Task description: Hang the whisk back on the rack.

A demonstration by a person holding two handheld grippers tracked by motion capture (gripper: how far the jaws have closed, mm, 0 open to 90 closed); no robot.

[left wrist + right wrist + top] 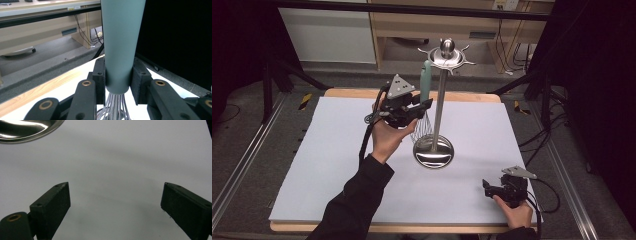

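Teal-handled wire whisk (121, 45), upright

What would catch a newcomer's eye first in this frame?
The tall metal utensil stand at the table's middle, with its shiny round base and hooked crown. Right beside it, the left gripper is clamped on the green handle of a whisk, its wires pointing down. The right gripper rests open near the table's front right corner.

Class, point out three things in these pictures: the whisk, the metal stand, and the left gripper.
whisk (120, 45), left gripper view, green handle.
metal stand (433, 152), high view, round base.
left gripper (424, 104), high view, between its fingertips.
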